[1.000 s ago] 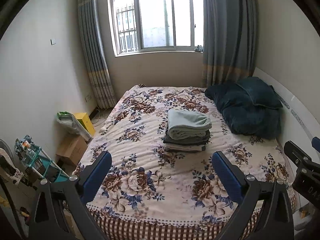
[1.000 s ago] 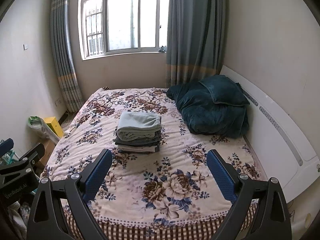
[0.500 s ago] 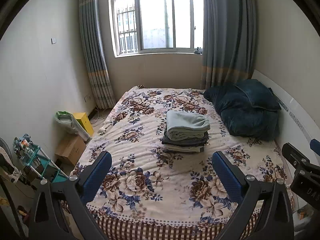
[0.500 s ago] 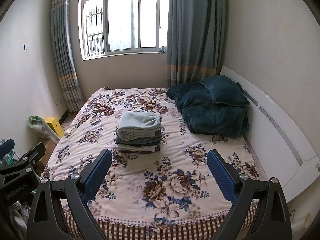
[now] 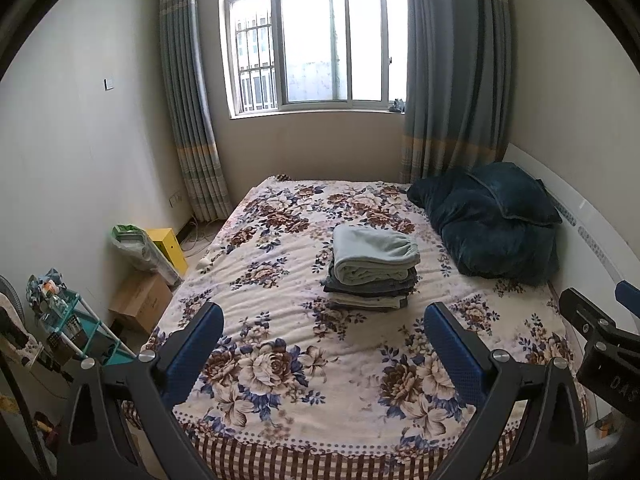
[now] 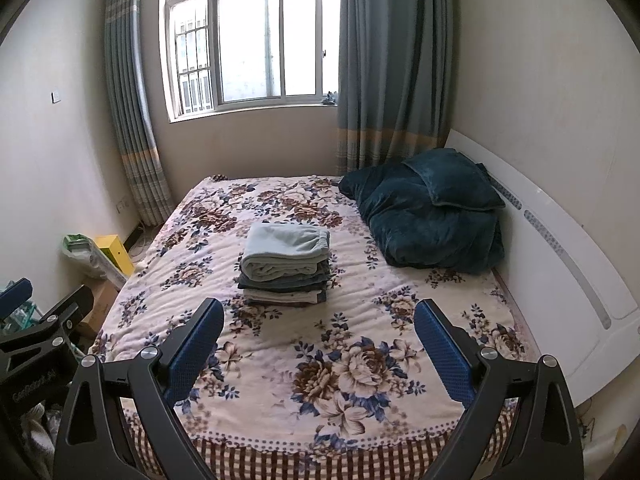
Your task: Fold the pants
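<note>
A stack of folded pants point(image 5: 374, 270) lies in the middle of the floral bed cover point(image 5: 280, 320), with a pale green pair on top and darker and light pairs under it. It also shows in the right wrist view point(image 6: 286, 264). My left gripper point(image 5: 324, 344) is open and empty, held above the foot of the bed, well short of the stack. My right gripper point(image 6: 318, 340) is open and empty, beside the left one at the same distance. Each gripper shows at the edge of the other's view.
A dark teal quilt and pillow point(image 5: 492, 224) lie at the head of the bed against a white headboard point(image 6: 560, 264). On the floor to the left are a cardboard box point(image 5: 140, 302), a yellow box point(image 5: 168, 246) and a teal rack point(image 5: 76, 332).
Both grippers have drawn back slightly from the bed, so the stack looks a little farther away. Both stay open. Nothing on the bed has moved.
</note>
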`<state>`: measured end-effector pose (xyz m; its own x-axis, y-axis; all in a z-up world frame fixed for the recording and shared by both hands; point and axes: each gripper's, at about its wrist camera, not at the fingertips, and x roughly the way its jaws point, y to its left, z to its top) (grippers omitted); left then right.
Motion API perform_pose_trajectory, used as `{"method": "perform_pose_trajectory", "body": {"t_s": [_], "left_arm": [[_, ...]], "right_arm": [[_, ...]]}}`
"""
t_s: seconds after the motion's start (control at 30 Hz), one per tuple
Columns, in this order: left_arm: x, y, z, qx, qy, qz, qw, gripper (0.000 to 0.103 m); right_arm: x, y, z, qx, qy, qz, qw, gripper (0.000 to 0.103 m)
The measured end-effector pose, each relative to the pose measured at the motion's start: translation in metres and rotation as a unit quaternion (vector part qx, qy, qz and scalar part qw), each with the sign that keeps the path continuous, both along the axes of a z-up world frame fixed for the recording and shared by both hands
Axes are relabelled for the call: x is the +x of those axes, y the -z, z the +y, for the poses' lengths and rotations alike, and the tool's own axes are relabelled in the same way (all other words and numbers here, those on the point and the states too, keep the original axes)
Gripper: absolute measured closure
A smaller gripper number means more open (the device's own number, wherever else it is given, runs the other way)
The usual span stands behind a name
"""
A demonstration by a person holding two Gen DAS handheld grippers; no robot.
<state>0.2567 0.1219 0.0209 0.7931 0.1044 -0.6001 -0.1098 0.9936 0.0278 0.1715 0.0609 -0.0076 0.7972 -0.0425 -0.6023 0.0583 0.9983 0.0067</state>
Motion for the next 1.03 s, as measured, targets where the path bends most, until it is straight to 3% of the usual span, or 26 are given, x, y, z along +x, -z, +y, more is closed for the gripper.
{"method": "perform_pose_trajectory", "body": {"t_s": [0.83, 1.03], "left_arm": [[-0.0046, -0.0018, -0.0001, -0.006, 0.000, -0.001, 1.0000, 0.000], [-0.0075, -0.0033, -0.0023, -0.001, 0.002, -0.017, 0.9999, 0.000]], "right_arm": [[0.0065, 0.0031, 0.0035, -0.008, -0.010, -0.001, 1.000, 0.002], [0.0046, 0.0010, 0.0036, -0.008, -0.013, -0.006, 1.000, 0.002]]}}
